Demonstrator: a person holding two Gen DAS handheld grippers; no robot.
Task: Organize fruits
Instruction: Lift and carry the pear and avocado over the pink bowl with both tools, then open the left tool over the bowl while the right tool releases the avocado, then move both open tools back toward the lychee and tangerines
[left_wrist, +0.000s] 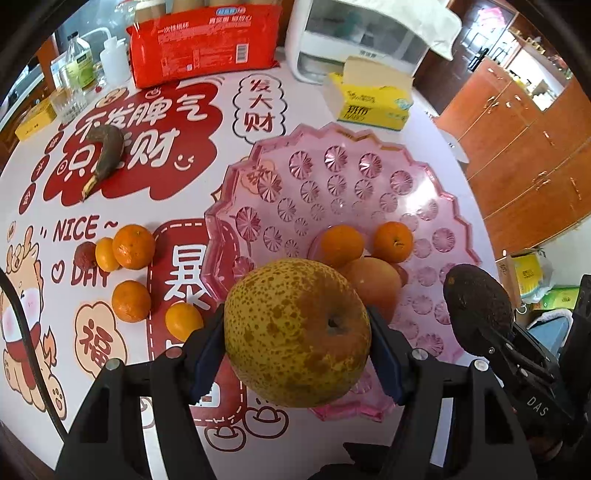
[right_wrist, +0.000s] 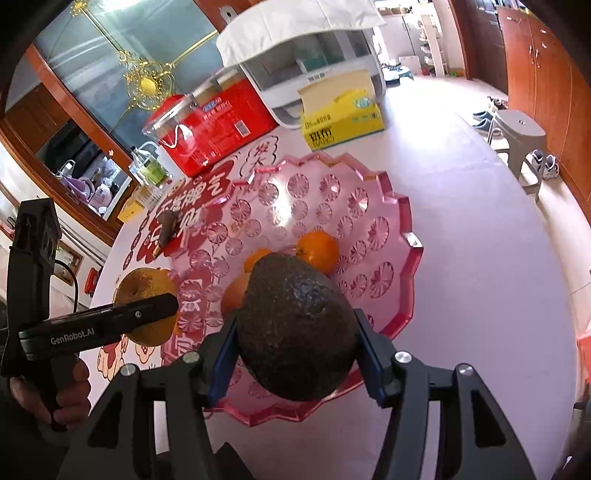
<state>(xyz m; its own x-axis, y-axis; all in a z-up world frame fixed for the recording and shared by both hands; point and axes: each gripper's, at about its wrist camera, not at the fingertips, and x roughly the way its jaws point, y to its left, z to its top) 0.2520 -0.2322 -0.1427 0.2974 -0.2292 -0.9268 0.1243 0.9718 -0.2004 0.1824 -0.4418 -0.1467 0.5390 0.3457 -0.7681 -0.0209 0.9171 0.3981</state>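
- Left gripper (left_wrist: 297, 354) clamped on a speckled yellow-brown pear (left_wrist: 297, 332), blue pads pressed to both its sides, held above the near rim of a pink plastic fruit tray (left_wrist: 369, 177).
- Right gripper (right_wrist: 295, 354) clamped on a dark, bumpy avocado (right_wrist: 297, 328), also held above the near edge of the tray.
- Inside the tray, near side: two small oranges (left_wrist: 341, 245) and a larger orange-pink fruit (left_wrist: 375, 286) partly hidden behind the pear.
- Left of the tray, on a white table (left_wrist: 218, 173) printed with red cartoon lettering: five small oranges (left_wrist: 133, 246) loosely grouped, plus a small reddish-brown fruit (left_wrist: 85, 255) touching the leftmost one.
- Farther left: a blackened banana (left_wrist: 105, 151) lying alone.
- Far edge of the table: a red package (left_wrist: 205, 42), a yellow tissue box (left_wrist: 369, 99), a white appliance (left_wrist: 332, 40), bottles (left_wrist: 79, 61).
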